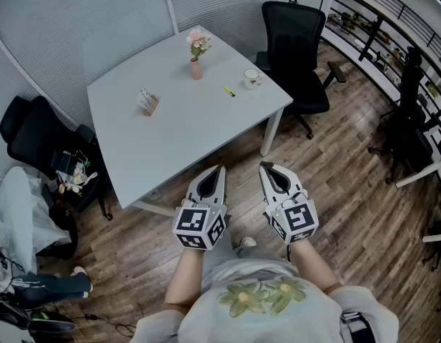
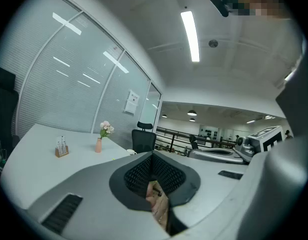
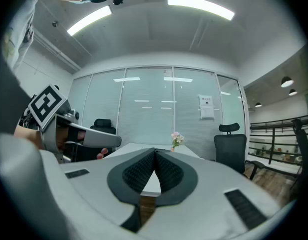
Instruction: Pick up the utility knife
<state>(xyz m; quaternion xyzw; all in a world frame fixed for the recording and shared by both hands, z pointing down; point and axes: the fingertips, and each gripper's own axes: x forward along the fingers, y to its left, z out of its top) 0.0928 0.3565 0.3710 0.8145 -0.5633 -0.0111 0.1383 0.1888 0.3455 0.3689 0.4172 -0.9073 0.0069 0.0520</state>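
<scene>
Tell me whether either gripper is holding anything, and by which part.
Nothing is held. Left gripper and right gripper are both shut and empty; the utility knife lies on the table.

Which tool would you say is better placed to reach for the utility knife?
Probably right: the right tool points about straight at the utility knife near the cup; the left tool aims slightly past it. Both are shut.

Left tongs (image 2: pixel 153 153) closed tip to tip, white table (image 2: pixel 34 159), pink flower vase (image 2: pixel 98 145), card holder (image 2: pixel 61 150), black chair (image 2: pixel 144 140) beyond
</scene>
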